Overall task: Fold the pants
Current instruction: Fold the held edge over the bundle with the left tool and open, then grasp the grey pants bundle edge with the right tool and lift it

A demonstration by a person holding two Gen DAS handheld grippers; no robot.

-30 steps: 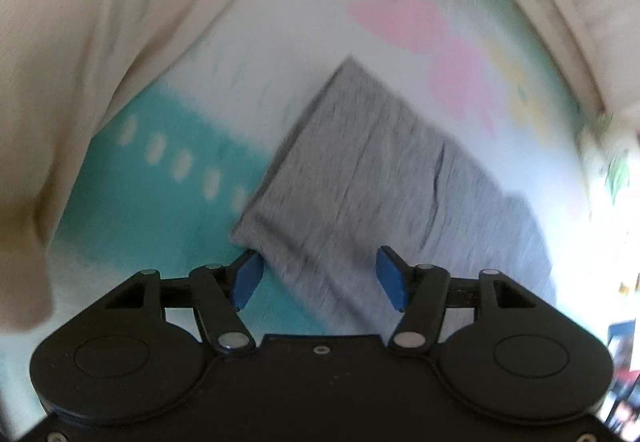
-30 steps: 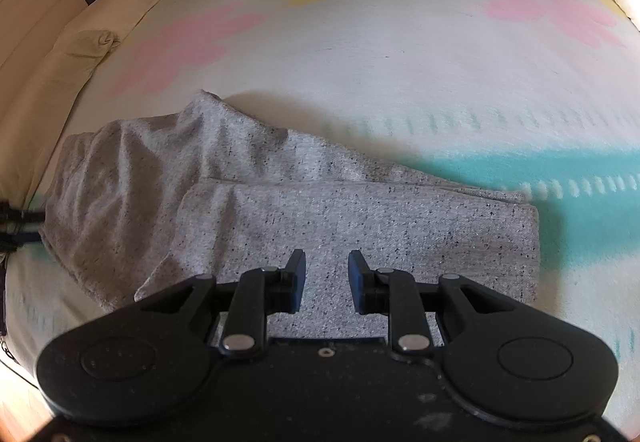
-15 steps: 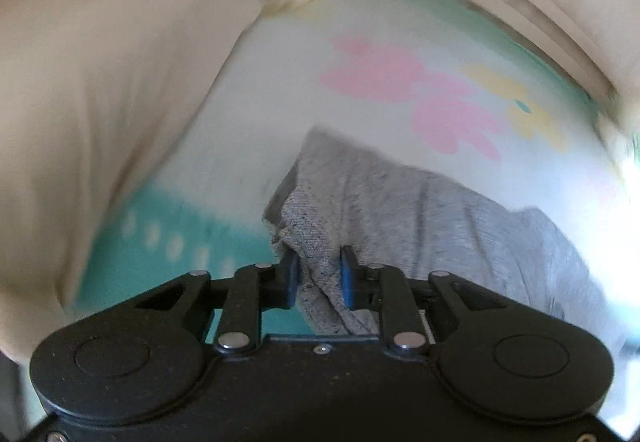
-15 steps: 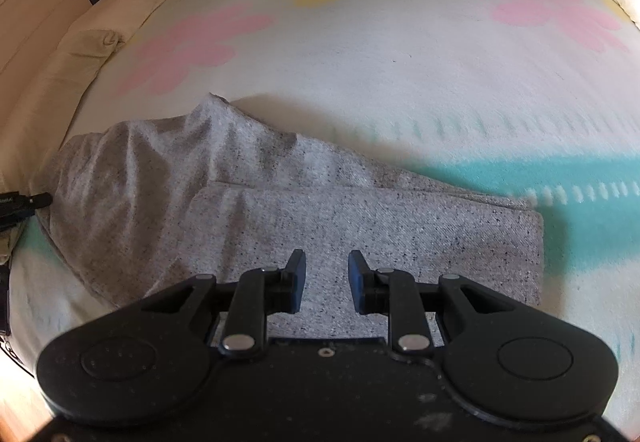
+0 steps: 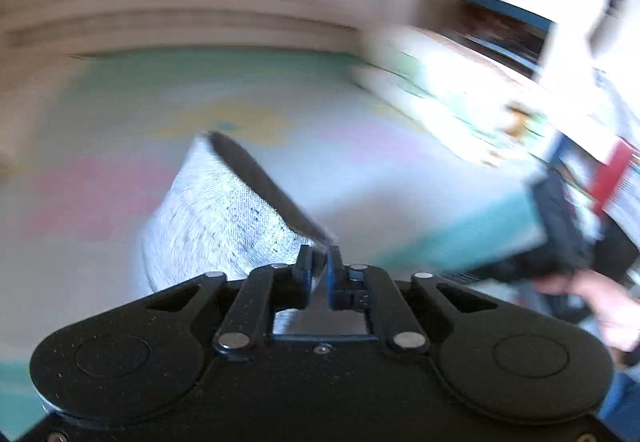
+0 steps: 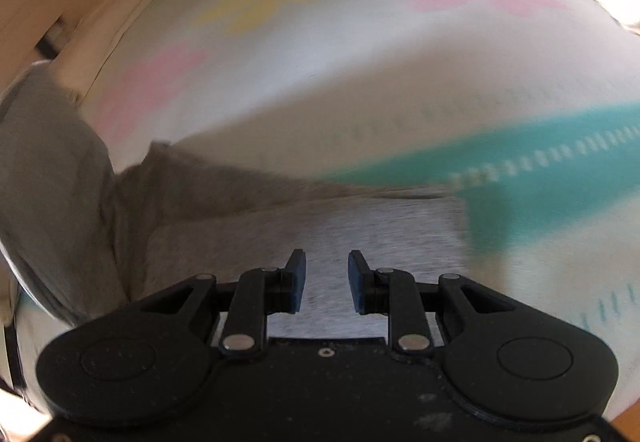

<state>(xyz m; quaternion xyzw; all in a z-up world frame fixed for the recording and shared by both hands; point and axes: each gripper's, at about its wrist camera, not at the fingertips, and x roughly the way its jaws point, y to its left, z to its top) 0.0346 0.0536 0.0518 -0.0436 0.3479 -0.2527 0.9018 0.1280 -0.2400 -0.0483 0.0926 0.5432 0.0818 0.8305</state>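
Gripping one end of the grey pants [image 5: 224, 217], the left gripper [image 5: 319, 268] has its jaws clamped tight on a pinch of the fabric, which runs away from it as a raised, taut strip above the bed [image 5: 400, 185]. That lifted hold makes sense for a fold: an end carried clear of the sheet can be laid over the rest without dragging creases into it.

From the right wrist view the pants [image 6: 360, 226] lie mostly flat on the flowered bed sheet [image 6: 360, 81], already doubled lengthwise by the look of it, with the portion at the left edge rising off the bed (presumably the end held by the other hand). The right gripper [image 6: 327, 280] hangs just over the flat part, jaws partly apart with nothing between them; whether the tips touch the cloth I cannot tell. It seems placed to pin or steady the lower layer while the raised end comes across.
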